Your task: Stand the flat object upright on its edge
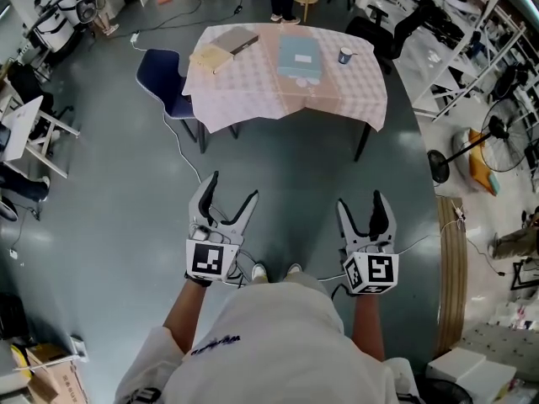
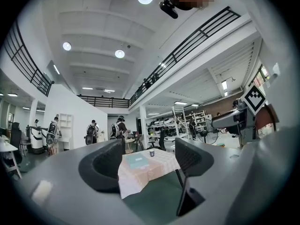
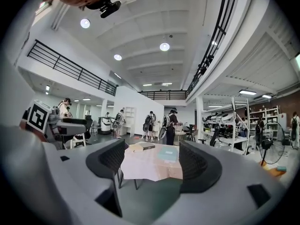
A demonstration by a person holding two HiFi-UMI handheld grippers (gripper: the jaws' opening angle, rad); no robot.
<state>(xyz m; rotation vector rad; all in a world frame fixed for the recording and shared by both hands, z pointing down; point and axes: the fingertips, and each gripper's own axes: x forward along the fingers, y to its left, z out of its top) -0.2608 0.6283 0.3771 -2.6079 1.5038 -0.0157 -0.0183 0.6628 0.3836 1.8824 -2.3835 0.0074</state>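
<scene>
A light blue flat object (image 1: 299,57) lies flat on a table (image 1: 253,108) with a pale checked cloth, far ahead of me across the floor. In the left gripper view the blue object (image 2: 137,161) shows between the jaws in the distance; in the right gripper view it (image 3: 168,154) does too. My left gripper (image 1: 232,188) and right gripper (image 1: 360,200) are held side by side in front of the person, well short of the table. Both are open and empty.
On the table also lie a tan book under a dark one (image 1: 224,47) and a small cup (image 1: 345,55). A blue chair (image 1: 164,78) stands at its left corner. A floor fan (image 1: 497,141) and shelving are right; a white cable (image 1: 181,146) crosses the floor. Several people stand beyond.
</scene>
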